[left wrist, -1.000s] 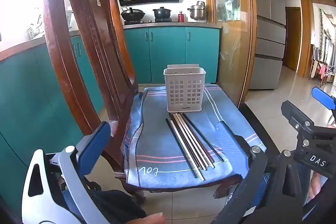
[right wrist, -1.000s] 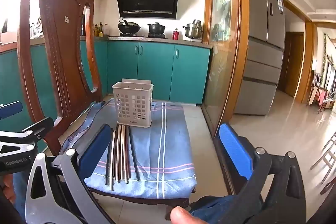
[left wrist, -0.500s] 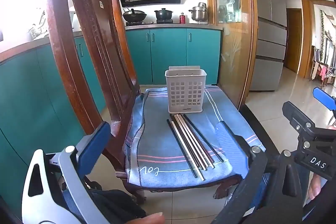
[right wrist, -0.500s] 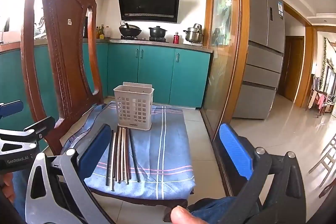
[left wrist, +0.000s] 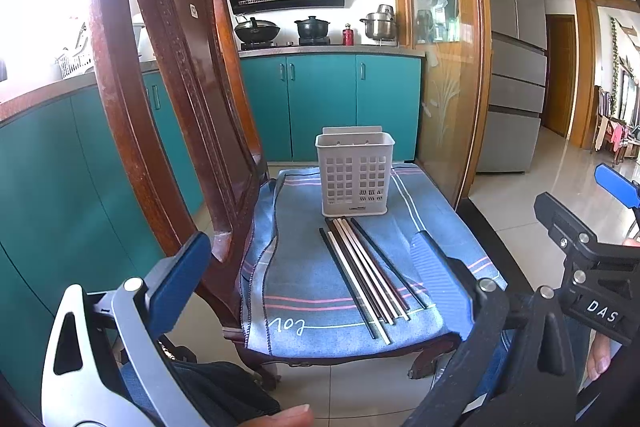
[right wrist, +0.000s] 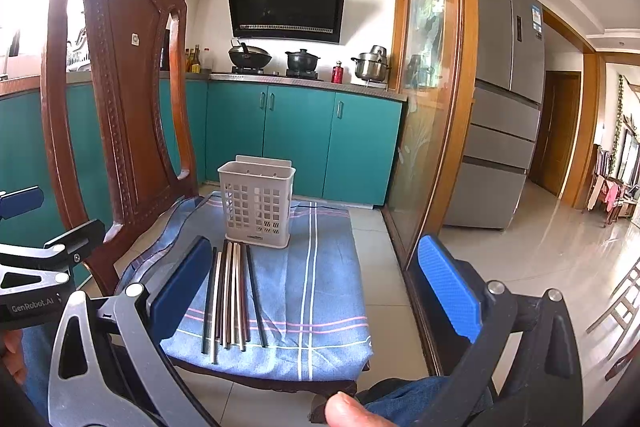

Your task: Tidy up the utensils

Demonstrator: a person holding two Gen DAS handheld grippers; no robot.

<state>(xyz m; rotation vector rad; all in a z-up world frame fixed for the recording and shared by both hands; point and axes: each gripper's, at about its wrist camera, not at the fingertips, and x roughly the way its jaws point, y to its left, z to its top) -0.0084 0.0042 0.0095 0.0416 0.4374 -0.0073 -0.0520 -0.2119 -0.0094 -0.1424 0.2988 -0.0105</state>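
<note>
Chopsticks [left wrist: 370,277] lie in a tight row on a blue striped cloth [left wrist: 304,279] spread over the seat of a carved wooden chair [left wrist: 172,99]. Mix of dark and pale sticks, side by side and touching, far tips right at the foot of the white plastic utensil holder [left wrist: 355,175], near ends close to the cloth's front edge. Exact count is hard to tell, roughly eight. The holder stands upright on the cloth near the seat's far edge, slotted walls, w/ something dark showing low through its right-hand slots, prob. utensils already inside but too small to say.

Left gripper [left wrist: 316,287] hangs in front of the seat, jaws spread wide w/ nothing between them; its blue pads [left wrist: 180,279] frame the chopsticks from a distance, not touching. Right gripper [right wrist: 316,287] is likewise released and holding nothing, aimed at the same seat from a bit further right; its left pad [right wrist: 180,287] sits visually just beside the stick row but above and short of it. Each gripper shows at the edge of the other's view.

Behind: teal cabinets [right wrist: 296,143], a wok [right wrist: 250,57], a black pot [right wrist: 302,61], a steel pot [right wrist: 372,67], a grey fridge [right wrist: 508,99] at right.
</note>
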